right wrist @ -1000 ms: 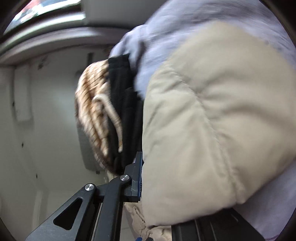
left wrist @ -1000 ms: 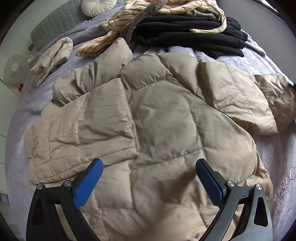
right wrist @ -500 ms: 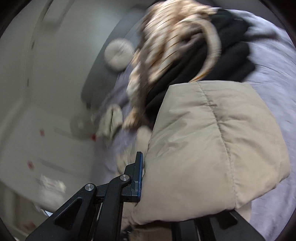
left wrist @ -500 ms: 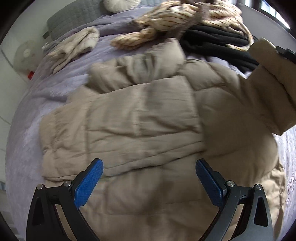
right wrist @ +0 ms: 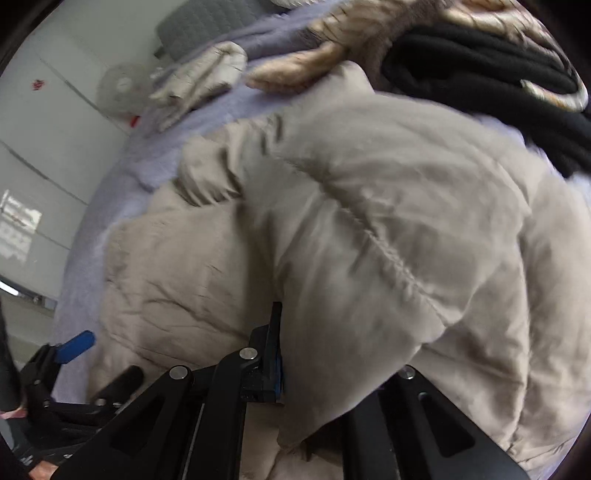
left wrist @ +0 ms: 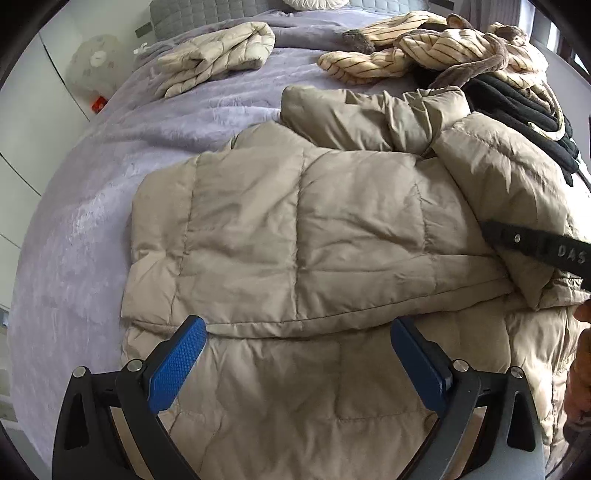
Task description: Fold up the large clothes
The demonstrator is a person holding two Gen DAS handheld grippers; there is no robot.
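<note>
While right gripper (right wrist: 314, 354) pinches beige puffer jacket (left wrist: 295, 236); "DAS" legible.

Matt quilted cloth jacket (left wrist: 295, 229)

A lilac bedspread (left wrist: 110, 155) fills the middle; a grey quilted headboard (left wrist: 207, 14) runs along the top, with white panelled walls (left wrist: 29, 122) and perhaps a fan (left wrist: 94, 66) at upper left.

Jacket spread across the bed, other clothes behind it

The puffer jacket (left wrist: 295, 229) filled the frame's centre on the bed (left wrist: 92, 206); a folded jacket (left wrist: 218, 51) lay upper left, a striped garment (left wrist: 436, 48) upper right atop dark clothes (left wrist: 517, 107), and a fan (left wrist: 92, 66) stood at far left.
</note>
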